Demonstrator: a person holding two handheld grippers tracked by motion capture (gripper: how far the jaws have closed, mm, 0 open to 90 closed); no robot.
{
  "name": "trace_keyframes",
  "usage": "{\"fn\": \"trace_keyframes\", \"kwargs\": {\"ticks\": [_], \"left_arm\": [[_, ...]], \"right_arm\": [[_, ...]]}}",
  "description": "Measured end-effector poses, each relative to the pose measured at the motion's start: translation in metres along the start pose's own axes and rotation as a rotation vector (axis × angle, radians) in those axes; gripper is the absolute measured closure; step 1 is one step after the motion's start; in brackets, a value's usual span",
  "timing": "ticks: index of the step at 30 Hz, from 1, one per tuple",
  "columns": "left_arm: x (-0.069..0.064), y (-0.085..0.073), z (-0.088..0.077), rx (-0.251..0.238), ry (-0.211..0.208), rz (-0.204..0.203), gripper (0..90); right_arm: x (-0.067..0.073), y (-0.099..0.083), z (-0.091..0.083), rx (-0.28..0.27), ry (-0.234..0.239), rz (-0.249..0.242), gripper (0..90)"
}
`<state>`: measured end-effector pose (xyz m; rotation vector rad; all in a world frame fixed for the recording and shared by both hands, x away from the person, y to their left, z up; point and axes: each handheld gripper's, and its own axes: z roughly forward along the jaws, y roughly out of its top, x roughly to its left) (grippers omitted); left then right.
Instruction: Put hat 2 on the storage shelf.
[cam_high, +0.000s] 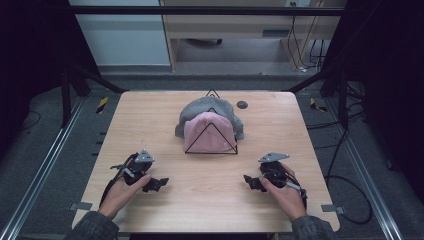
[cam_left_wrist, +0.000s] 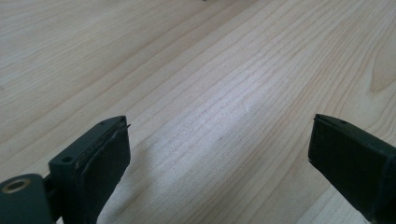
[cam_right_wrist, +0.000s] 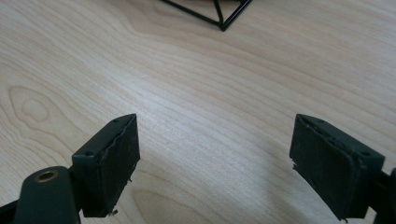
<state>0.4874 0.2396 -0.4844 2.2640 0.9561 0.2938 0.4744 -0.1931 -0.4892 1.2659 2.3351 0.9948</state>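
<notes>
Nearest me, my left gripper (cam_high: 159, 183) and my right gripper (cam_high: 250, 181) rest low on the wooden table (cam_high: 150, 115), both with jaws spread wide and nothing between them; in each gripper view I see bare wood grain between the pads. Farther off, mid-table, a pink beanie (cam_high: 207, 135) hangs on a black wire stand (cam_high: 236, 150), with a grey beanie (cam_high: 200, 107) just behind it, touching. I judge I'm at the start, before any reach. Next I'd carry a gripper forward and pinch the pink beanie's edge without snagging the wire.
</notes>
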Motion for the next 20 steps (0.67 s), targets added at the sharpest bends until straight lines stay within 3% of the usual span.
{"fn": "trace_keyframes", "kwargs": {"ticks": [5,9,13,16,20], "left_arm": [[0.000,-0.005,0.009,0.047,0.011,0.024,5.1],[-0.001,-0.009,0.013,0.036,0.032,0.054,0.4],[-0.002,-0.010,0.014,0.016,0.039,0.049,0.0],[-0.002,-0.010,0.014,0.014,0.044,0.046,0.0],[-0.002,-0.010,0.014,0.015,0.043,0.045,0.0]], "right_arm": [[0.008,-0.004,0.007,0.029,0.008,-0.039,12.9],[0.012,-0.007,0.012,0.047,-0.006,-0.056,9.8],[0.013,-0.010,0.015,0.023,-0.027,-0.062,5.5],[0.014,-0.015,0.018,-0.034,-0.040,-0.049,3.4],[0.014,-0.015,0.018,-0.038,-0.041,-0.052,3.3]]}}
